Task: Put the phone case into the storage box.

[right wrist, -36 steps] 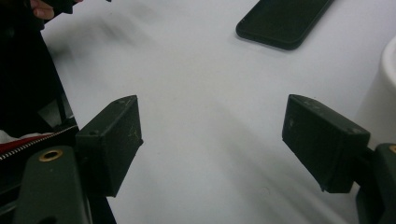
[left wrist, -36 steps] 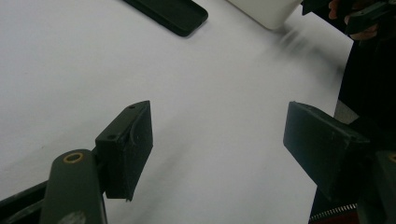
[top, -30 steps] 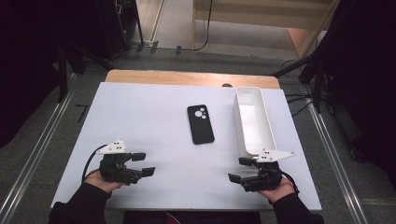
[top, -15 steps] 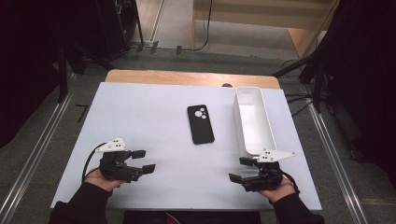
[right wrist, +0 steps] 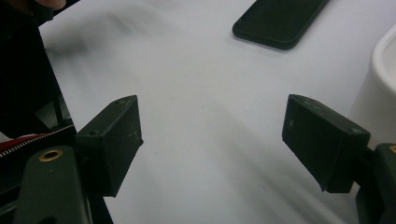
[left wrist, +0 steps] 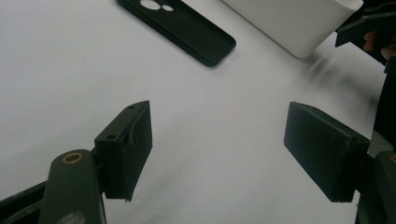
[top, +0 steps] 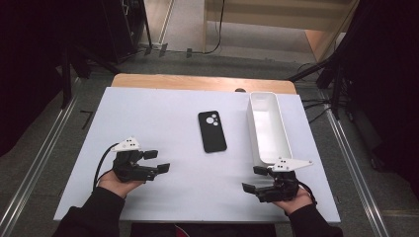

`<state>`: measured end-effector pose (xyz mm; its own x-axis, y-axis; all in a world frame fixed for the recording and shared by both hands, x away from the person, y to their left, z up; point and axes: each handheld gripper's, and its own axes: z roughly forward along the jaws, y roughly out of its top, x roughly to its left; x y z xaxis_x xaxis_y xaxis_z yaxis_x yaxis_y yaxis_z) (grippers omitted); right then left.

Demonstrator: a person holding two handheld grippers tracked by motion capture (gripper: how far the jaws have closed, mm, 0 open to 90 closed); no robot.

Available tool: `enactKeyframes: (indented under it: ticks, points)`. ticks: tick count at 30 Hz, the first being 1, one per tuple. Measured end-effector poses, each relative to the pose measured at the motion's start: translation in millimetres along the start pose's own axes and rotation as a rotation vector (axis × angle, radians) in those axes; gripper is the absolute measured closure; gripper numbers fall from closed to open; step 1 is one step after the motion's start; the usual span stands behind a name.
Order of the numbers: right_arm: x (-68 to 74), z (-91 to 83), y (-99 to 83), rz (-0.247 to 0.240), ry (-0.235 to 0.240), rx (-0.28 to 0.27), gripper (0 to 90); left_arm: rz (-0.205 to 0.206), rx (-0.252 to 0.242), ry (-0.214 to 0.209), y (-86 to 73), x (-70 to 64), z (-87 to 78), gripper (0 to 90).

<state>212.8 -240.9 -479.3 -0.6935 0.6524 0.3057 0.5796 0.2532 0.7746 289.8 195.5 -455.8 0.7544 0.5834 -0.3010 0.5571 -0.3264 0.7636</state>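
Black phone case [top: 212, 131] mid-table, betw. & beyond both tongs, left tongs [top: 157, 161] & right tongs [top: 255, 178] spread, empty.

One black phone case [top: 212, 131], one white bin [top: 267, 128], seemingly empty.

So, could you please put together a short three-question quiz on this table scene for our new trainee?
1. True or false: the black phone case lies inside the white bin.
2. Which gripper is nearer the white bin? A) left gripper B) right gripper
3. Fill in: both grippers' jaws stand ____, with nothing between them.

Key
1. False: it lies flat on the white table, to the left of the bin and apart from it.
2. B: it rests just before the bin's near end.
3. Open: each gripper view shows bare table between the pads.
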Motion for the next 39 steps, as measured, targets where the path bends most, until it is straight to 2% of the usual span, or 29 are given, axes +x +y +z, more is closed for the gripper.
enactKeyframes:
  ticks: [5,11,17,26,39]
  points:
    - [-0.2,-0.3,-0.2,0.001,0.000,-0.001,18.2,0.000,0.005,0.000,3.5,2.3,5.0,23.4]
    - [-0.1,-0.4,-0.5,0.002,-0.001,-0.002,18.3,-0.025,0.016,-0.009,10.4,3.6,10.2,23.8]
    - [-0.5,-0.5,-0.5,0.001,-0.001,0.002,18.3,-0.001,0.030,-0.013,16.4,3.3,16.3,23.8]
    - [-0.3,-0.8,-0.7,0.001,0.000,-0.003,18.3,0.007,0.023,-0.024,28.7,4.0,25.4,23.9]
    - [-0.5,-1.2,-0.7,0.004,0.003,0.002,18.2,0.027,0.050,-0.044,44.6,2.8,38.0,23.9]
